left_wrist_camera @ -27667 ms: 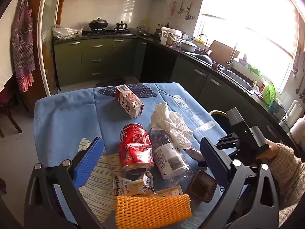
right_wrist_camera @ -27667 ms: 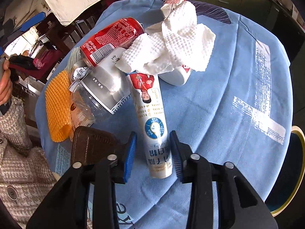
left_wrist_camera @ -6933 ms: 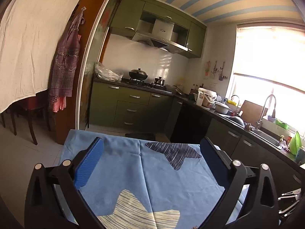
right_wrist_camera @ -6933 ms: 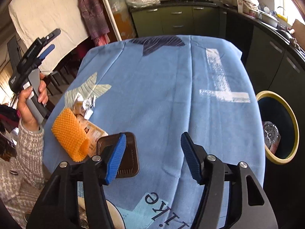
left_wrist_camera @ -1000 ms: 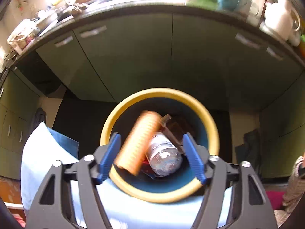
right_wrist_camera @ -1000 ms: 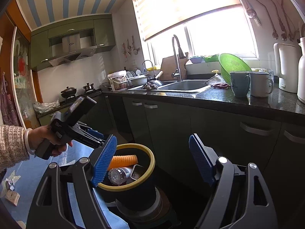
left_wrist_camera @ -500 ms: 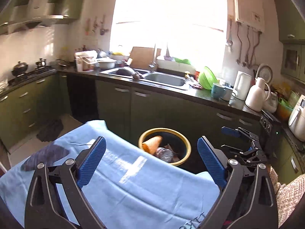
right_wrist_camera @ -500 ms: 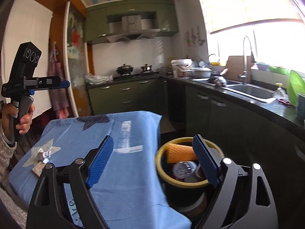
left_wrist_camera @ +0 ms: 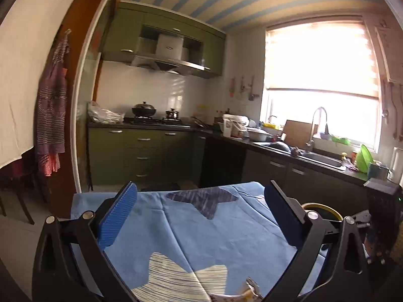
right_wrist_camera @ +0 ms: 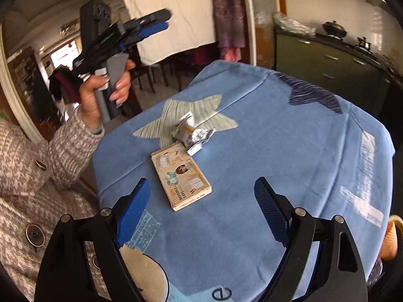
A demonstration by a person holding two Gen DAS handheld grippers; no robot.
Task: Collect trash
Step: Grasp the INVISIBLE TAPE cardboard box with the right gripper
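Observation:
A flat tan cardboard box (right_wrist_camera: 181,176) and a crumpled silver-white wrapper (right_wrist_camera: 194,133) lie on the blue tablecloth (right_wrist_camera: 277,138). My right gripper (right_wrist_camera: 201,181) hovers above the box's near end, tilted down and open, with nothing between its pads. My left gripper (left_wrist_camera: 201,188) is held about level over the cloth, facing the kitchen; its jaws are opening and nothing is between them. A hand holds the left gripper (right_wrist_camera: 151,25) up beyond the table's left side. The wrapper's edge (left_wrist_camera: 249,289) peeks in at the bottom of the left wrist view. The orange foam net (right_wrist_camera: 391,239) sits in the yellow-rimmed bin (left_wrist_camera: 320,206).
The bin stands on the floor off the table's right side, beside dark green cabinets (left_wrist_camera: 277,173). A worktop with a sink (left_wrist_camera: 320,158) and a stove (left_wrist_camera: 156,119) runs behind. Chairs (right_wrist_camera: 161,73) stand past the far left edge. A person's knitted sleeve (right_wrist_camera: 65,151) is at the left.
Both grippers have swung away from the bin and back over the table. The orange net has left the left gripper and lies in the bin. The left jaws have widened.

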